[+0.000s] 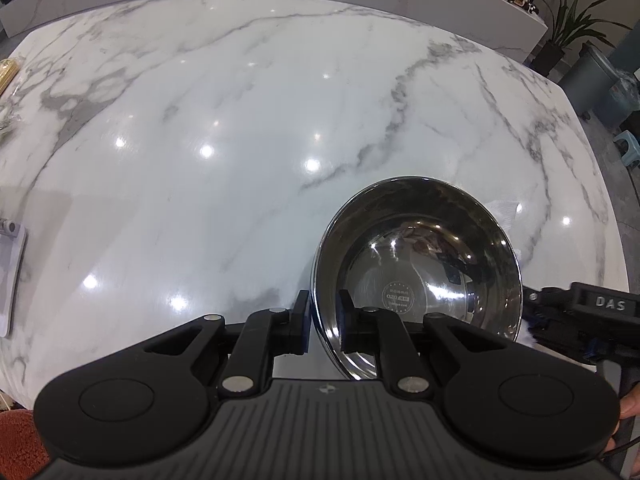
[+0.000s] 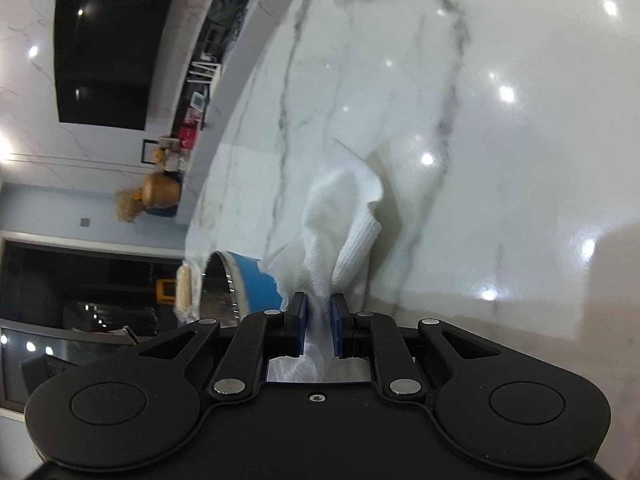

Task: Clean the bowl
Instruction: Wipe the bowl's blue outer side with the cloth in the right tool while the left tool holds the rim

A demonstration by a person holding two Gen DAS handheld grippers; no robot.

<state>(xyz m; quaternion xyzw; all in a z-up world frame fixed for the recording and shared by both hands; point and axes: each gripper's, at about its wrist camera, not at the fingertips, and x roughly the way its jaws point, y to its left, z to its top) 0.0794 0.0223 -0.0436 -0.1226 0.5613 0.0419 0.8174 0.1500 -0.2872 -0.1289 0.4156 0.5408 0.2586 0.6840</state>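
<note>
On the left, the left gripper (image 1: 324, 322) was clamped on the near rim of the steel bowl (image 1: 418, 268), one finger outside the wall and one inside, with the bowl tipped up off the marble counter (image 1: 224, 128). To its right, the right gripper (image 2: 319, 324) was closed on a crumpled white paper towel (image 2: 340, 224), held just beside the bowl. The wipe would probably be done best if the bowl were kept tilted and firmly pinched, and the towel were pressed into the base and swept around the wall. Whether the bowl's far edge touched the counter could not be told. In the right wrist view only a blue sliver of the bowl's outside was visible, and any dirt was masked by reflections.
</note>
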